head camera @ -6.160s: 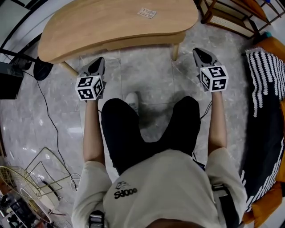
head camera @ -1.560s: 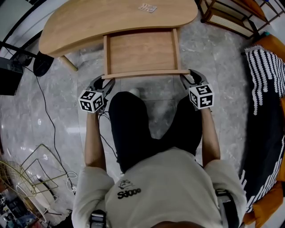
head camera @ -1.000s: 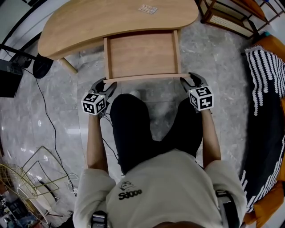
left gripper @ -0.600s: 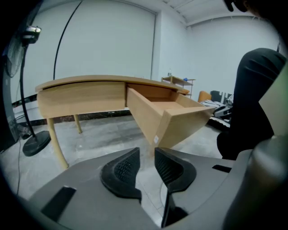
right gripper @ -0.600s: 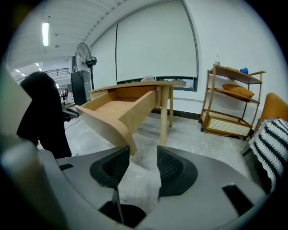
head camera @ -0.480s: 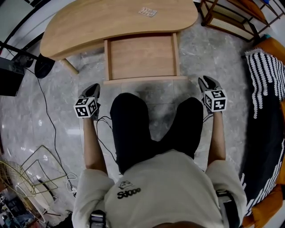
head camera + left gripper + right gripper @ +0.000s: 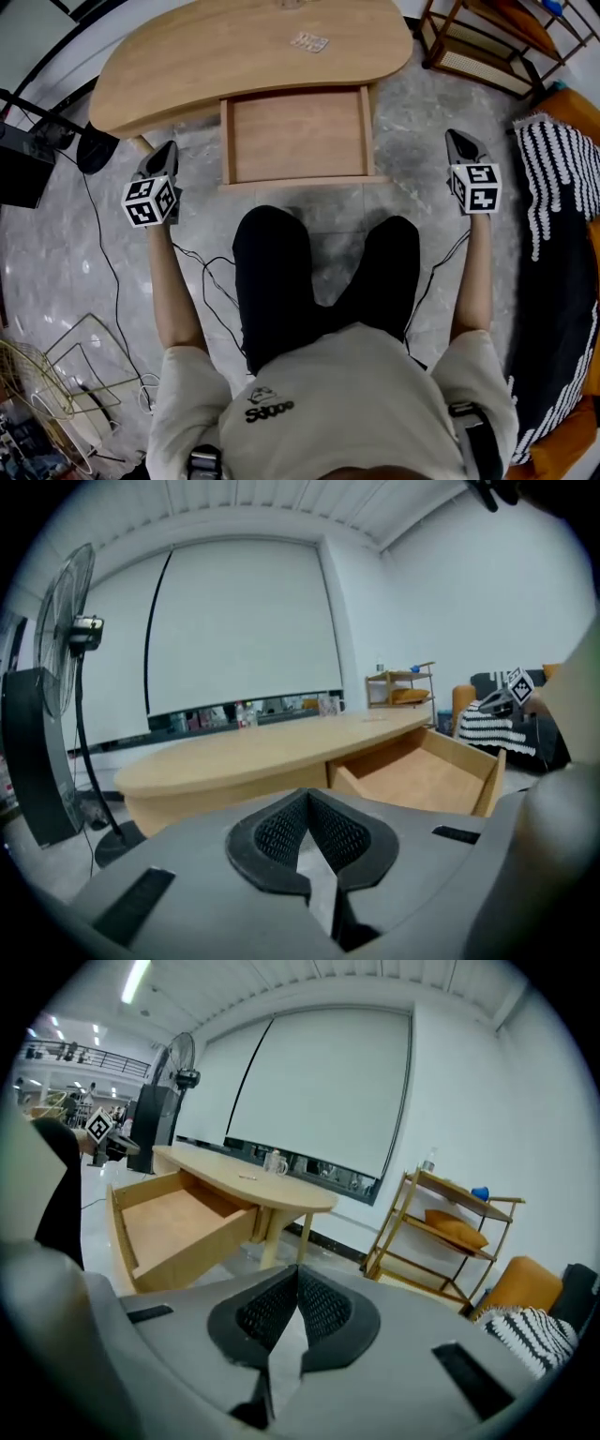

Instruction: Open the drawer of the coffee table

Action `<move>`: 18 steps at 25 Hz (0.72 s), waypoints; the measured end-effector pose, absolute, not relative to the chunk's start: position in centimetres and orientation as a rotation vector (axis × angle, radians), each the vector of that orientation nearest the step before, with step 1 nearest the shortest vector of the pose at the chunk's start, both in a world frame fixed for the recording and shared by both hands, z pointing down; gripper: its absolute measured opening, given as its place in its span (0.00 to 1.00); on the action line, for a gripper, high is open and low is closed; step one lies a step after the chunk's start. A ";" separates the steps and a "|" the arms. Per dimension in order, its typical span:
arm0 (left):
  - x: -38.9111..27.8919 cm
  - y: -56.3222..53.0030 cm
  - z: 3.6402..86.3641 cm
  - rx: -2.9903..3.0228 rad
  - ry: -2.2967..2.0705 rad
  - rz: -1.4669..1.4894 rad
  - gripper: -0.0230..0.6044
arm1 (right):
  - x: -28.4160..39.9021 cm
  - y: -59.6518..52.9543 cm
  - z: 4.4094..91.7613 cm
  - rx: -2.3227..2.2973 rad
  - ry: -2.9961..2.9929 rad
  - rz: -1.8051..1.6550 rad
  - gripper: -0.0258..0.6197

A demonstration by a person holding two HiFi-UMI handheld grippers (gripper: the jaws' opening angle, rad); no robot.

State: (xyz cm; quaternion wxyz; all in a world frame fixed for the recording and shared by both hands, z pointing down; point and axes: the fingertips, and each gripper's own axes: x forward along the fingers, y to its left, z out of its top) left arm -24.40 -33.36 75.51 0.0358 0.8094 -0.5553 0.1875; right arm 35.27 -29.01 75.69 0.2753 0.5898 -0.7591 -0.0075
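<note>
The wooden coffee table (image 7: pixel 253 47) stands ahead of the person's knees, and its drawer (image 7: pixel 295 136) is pulled out and empty. My left gripper (image 7: pixel 167 148) hangs in the air left of the drawer, near the table's left leg. It is shut with nothing in it, as its own view shows (image 7: pixel 307 803). My right gripper (image 7: pixel 457 137) is off to the drawer's right, also shut and empty (image 7: pixel 298 1283). Neither touches the drawer. The open drawer also appears in the left gripper view (image 7: pixel 422 775) and in the right gripper view (image 7: pixel 178 1222).
A standing fan (image 7: pixel 66 630) has its base (image 7: pixel 94 150) by the table's left end. A wooden shelf (image 7: pixel 487 37) and a striped cushion (image 7: pixel 562 187) are at the right. Cables (image 7: pixel 202 281) cross the floor and a wire basket (image 7: pixel 47 375) lies at bottom left.
The drawer went from closed to pulled out. Both grippers left its front edge, closed, and moved up and outward to either side. The drawer stays open.
</note>
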 end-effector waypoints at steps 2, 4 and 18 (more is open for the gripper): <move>-23.0 -34.8 72.7 2.552 -1.717 0.552 0.07 | 33.9 -30.4 73.4 1.599 -2.069 -0.070 0.05; -21.0 -35.7 70.3 2.629 -1.710 0.538 0.07 | 32.2 -31.5 71.4 1.604 -2.107 -0.116 0.05; -9.4 -40.3 64.7 3.009 -1.586 0.581 0.07 | 18.4 -37.4 65.3 1.505 -2.330 -0.298 0.05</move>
